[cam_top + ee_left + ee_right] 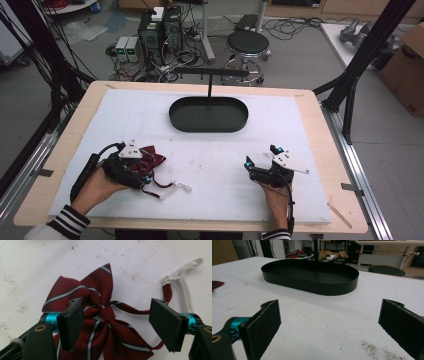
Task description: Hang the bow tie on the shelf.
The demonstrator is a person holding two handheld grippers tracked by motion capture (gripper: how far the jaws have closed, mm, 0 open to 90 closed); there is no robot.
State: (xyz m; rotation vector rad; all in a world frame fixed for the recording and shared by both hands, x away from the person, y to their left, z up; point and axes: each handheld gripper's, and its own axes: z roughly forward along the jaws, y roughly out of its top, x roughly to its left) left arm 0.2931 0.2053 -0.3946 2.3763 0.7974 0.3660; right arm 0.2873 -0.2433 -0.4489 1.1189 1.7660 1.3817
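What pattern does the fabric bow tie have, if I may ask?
Dark red fabric bow tie with white-and-navy stripes; clearest in the left gripper view.

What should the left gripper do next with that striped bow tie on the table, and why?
Probably lower a little further and close on the knot. The left gripper is open, its jaws either side of the bow tie, with the centre knot between them but the pads not yet pressing. The tie lies flat on the white mat, so a pinch at the knot looks the surest hold.
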